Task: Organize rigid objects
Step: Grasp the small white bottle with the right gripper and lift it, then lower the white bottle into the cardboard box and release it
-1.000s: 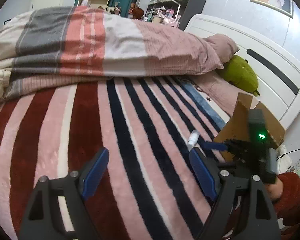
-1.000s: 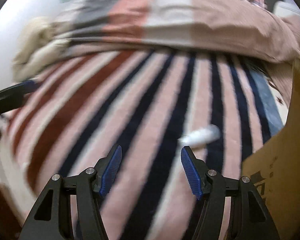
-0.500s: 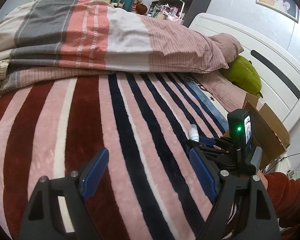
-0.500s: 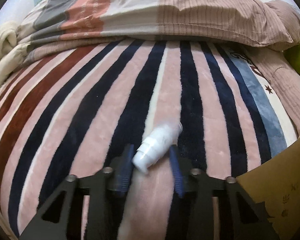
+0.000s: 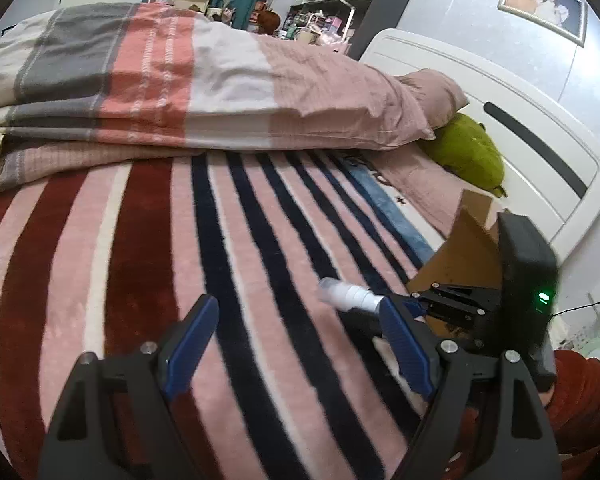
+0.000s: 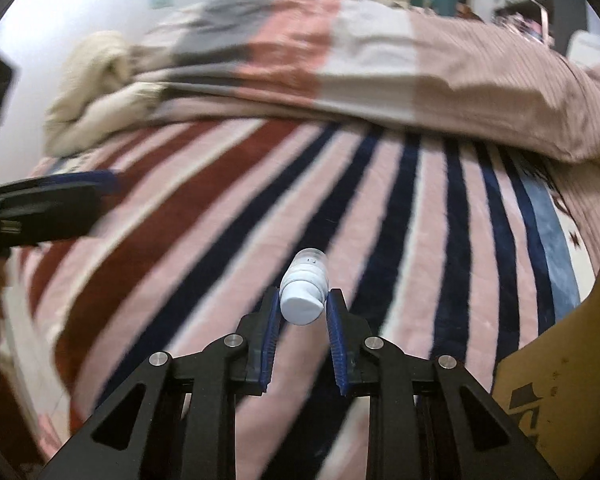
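A small white bottle (image 6: 304, 292) with a clear cap is gripped between the blue pads of my right gripper (image 6: 302, 306), whose jaws are still closing on it. It hangs lifted off the striped blanket (image 6: 204, 240), cap pointing away. In the left wrist view the same bottle (image 5: 348, 292) sticks out leftward from the right gripper (image 5: 404, 306), beside an open cardboard box (image 5: 460, 252). My left gripper (image 5: 296, 344) stands open over the blanket with nothing between its fingers.
A folded duvet (image 5: 204, 80) lies across the far side of the bed. A green plush toy (image 5: 468, 152) rests by the white headboard (image 5: 540, 152). The cardboard box (image 6: 560, 380) is at the right gripper's lower right. A red sleeve (image 5: 580, 400) shows at right.
The right gripper came over the bottle lying on the blanket, shut on it and lifted it. The left gripper stayed open and nearly still.
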`<state>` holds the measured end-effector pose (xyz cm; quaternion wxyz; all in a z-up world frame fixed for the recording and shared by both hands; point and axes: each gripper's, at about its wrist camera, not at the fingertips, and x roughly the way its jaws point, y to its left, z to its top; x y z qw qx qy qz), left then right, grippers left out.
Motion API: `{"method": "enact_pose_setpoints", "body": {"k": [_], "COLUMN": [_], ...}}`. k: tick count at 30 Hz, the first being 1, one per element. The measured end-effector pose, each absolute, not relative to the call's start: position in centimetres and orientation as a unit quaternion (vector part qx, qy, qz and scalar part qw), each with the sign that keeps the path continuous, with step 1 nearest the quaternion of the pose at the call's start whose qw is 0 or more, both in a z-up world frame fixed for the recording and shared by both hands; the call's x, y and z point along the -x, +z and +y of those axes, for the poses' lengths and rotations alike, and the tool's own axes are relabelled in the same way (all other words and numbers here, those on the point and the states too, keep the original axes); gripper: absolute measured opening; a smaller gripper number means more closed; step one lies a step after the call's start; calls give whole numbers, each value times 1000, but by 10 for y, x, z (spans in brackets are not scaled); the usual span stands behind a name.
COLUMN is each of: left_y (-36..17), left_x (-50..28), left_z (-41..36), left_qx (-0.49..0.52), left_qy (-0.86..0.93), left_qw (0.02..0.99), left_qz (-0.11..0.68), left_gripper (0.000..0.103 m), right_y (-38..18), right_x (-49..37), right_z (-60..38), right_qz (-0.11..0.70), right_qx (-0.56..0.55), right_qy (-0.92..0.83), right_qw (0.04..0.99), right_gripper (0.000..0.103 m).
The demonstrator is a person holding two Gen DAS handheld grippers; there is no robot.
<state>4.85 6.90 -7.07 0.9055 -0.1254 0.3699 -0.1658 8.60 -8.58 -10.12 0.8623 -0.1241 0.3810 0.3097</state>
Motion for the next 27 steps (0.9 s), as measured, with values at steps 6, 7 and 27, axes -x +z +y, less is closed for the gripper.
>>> {"method": "enact_pose_setpoints", "body": {"k": [6, 7, 27], "left_y": [-64, -65, -69], "left_x": [-39, -38, -21], "left_z": [64, 64, 51], "left_qx": [120, 118, 122], "left_qy": [-157, -154, -163], "left_qw": [909, 909, 898], "left_qz": [368, 370, 390], "left_gripper": [80, 80, 80], "right_y": [-100, -106, -134], "right_x": [-69, -69, -63], "right_z": [-90, -90, -96], "right_qz": [403, 411, 405], "right_qx": [149, 157, 144], "right_qy": [337, 337, 344], "right_qw": [837, 833, 835], "right_gripper": [19, 19, 20]}}
